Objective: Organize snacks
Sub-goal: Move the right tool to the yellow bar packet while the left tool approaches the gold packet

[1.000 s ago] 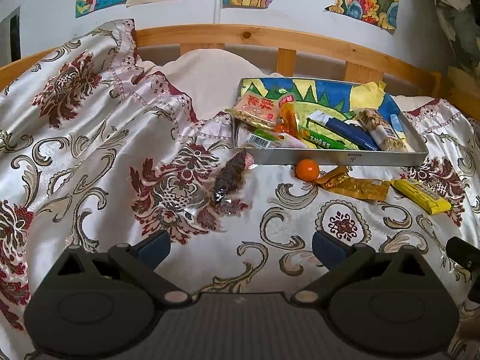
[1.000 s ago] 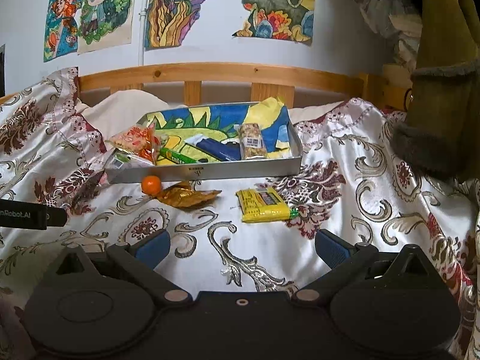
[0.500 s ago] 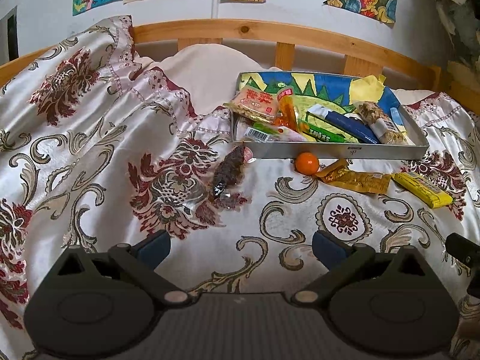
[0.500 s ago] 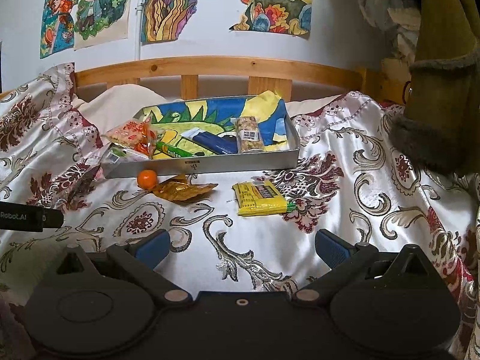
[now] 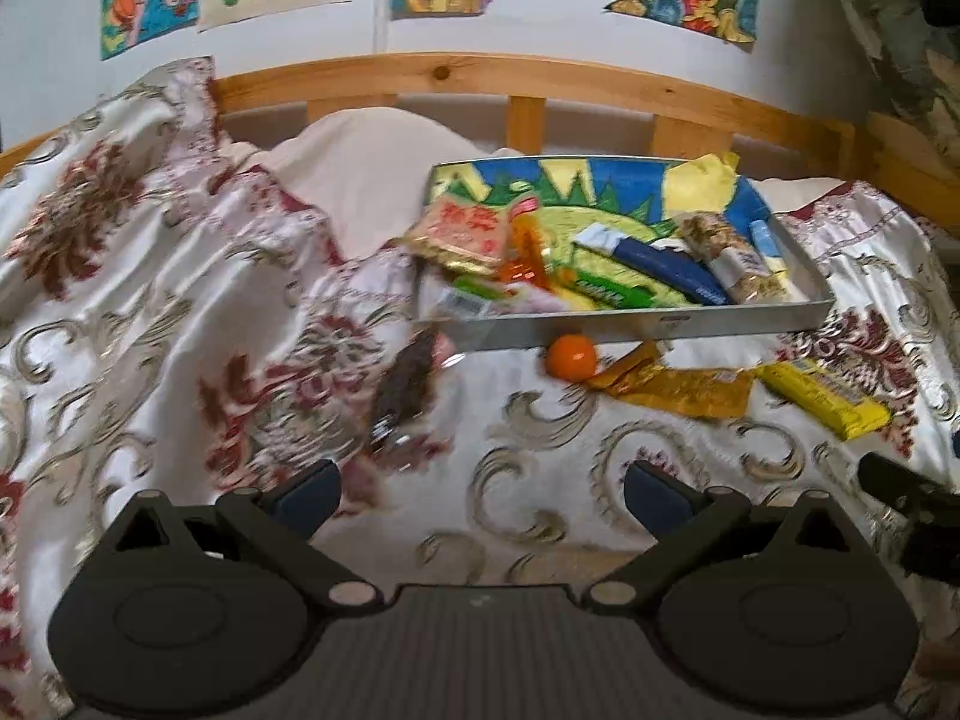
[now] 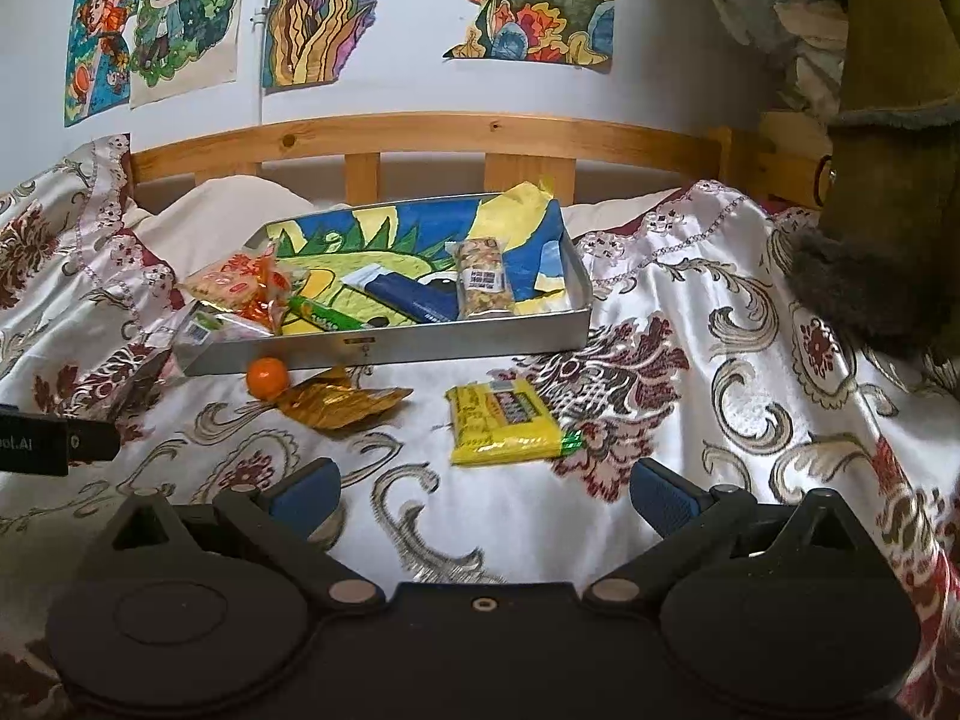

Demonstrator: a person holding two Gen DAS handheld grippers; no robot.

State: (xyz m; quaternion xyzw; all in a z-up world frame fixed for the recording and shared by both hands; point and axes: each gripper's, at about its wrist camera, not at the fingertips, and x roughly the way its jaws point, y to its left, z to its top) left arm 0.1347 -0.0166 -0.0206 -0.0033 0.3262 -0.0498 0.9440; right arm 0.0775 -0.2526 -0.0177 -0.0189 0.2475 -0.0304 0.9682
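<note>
A grey metal tray point(image 5: 660, 324) point(image 6: 420, 348) with a painted lining sits on the bed and holds several snack packets. In front of it lie a small orange point(image 5: 571, 357) point(image 6: 267, 375), a gold wrapper point(image 5: 678, 387) point(image 6: 342, 405) and a yellow packet point(image 5: 822, 399) point(image 6: 501, 420). A dark brown packet point(image 5: 405, 387) lies left of the tray. My left gripper point(image 5: 480, 489) is open and empty, near the dark packet. My right gripper point(image 6: 483, 492) is open and empty, just short of the yellow packet.
The bed has a patterned satin cover point(image 5: 180, 312) with folds and a raised pillow point(image 5: 372, 162) at the back. A wooden headboard point(image 6: 420, 138) runs behind the tray. A dark green coat point(image 6: 888, 180) hangs at the right. The left gripper's body point(image 6: 42, 438) shows at the left edge.
Both grippers have moved forward and lower toward the snacks on the bed cover. The jaws stay open. The snacks have not moved.
</note>
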